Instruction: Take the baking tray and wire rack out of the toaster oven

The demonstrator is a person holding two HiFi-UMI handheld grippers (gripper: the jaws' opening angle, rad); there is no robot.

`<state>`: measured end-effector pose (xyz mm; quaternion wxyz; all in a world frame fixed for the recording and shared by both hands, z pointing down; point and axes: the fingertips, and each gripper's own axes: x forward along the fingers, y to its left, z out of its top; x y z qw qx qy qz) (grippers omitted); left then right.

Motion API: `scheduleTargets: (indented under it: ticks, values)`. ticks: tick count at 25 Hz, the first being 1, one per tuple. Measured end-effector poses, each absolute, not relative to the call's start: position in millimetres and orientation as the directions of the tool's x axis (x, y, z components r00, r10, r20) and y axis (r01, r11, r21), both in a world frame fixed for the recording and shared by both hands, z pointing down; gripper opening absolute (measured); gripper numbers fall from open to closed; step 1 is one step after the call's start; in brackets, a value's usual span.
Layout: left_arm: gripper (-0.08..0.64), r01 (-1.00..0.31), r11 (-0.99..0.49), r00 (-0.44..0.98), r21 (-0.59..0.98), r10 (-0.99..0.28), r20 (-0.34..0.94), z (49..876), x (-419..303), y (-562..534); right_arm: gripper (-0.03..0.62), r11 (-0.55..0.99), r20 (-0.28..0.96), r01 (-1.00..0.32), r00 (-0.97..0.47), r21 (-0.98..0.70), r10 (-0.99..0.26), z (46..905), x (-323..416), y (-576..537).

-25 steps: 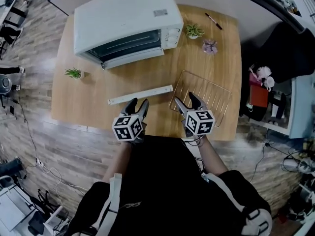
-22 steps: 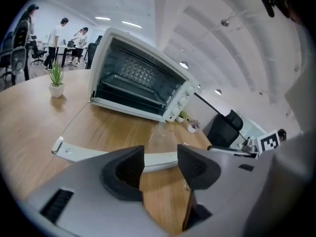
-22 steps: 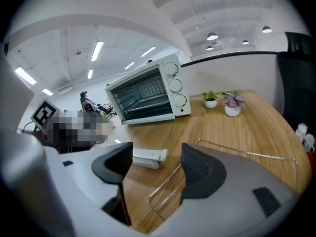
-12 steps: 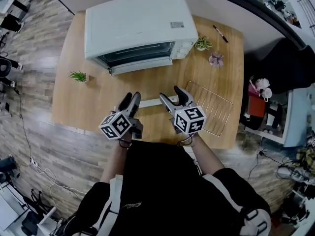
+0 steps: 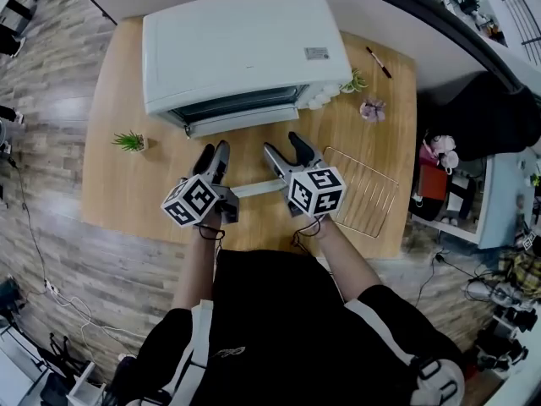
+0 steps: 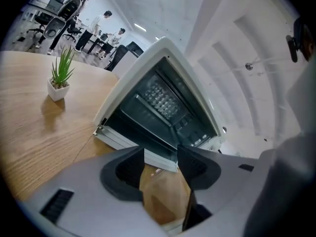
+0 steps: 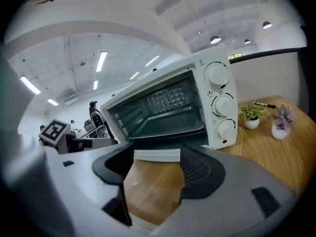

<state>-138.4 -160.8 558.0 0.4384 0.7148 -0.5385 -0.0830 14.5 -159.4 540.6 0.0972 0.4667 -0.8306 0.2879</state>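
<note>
Hovering over the wooden surface (image 5: 127, 184), both grippers point toward the white oven (image 5: 241, 45), whose door (image 5: 245, 121) hangs open toward the person. The left gripper (image 5: 213, 152) has its jaws well apart and holds nothing; its own view shows only bare wood and the door's white front edge between the jaws. The right gripper (image 5: 281, 145) is just as wide open and also empty, and it frames that same edge. The two sit side by side, near each other but not touching, just short of the door. The rack (image 5: 368, 193) lies flat on the surface, out of the oven, just to the right of the right gripper. Inside the dark cavity, a flat dark tray (image 7: 168, 120) seems to sit on a low level. A white strip (image 5: 254, 189) lies on the surface and runs under both grippers. A small plant (image 5: 129, 142) stands left of the oven, and a pen (image 5: 378, 61) lies at the far right corner.
</note>
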Motion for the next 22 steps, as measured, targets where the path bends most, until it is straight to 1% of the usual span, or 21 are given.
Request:
scheduleTargets:
  ticks: [4, 7, 11, 15, 22]
  values:
    - [0.216, -0.685, -0.014, 0.409, 0.729, -0.835, 0.369, 570, -140, -180, 0.301, 0.350, 0.448, -0.839, -0.525, -0.417, -0.724, 551, 16, -178]
    - [0.216, -0.664, 0.005, 0.417, 0.748, -0.828, 0.375, 579, -139, -195, 0.299, 0.279, 0.459, -0.828, -0.513, -0.486, -0.725, 564, 19, -193]
    - [0.216, -0.650, 0.041, 0.395, 0.759, -0.835, 0.383, 587, -148, -217, 0.295, 0.162, 0.455, -0.782, -0.502, -0.601, -0.735, 577, 20, -220]
    - [0.216, -0.638, 0.079, 0.358, 0.766, -0.850, 0.386, 592, -160, -237, 0.285, 0.079, 0.469, -0.754, -0.483, -0.652, -0.739, 591, 22, -243]
    - [0.216, -0.614, 0.168, 0.299, 0.772, -0.855, 0.424, 609, -179, -257, 0.278, -0.039, 0.451, -0.654, -0.475, -0.755, -0.756, 606, 12, -273]
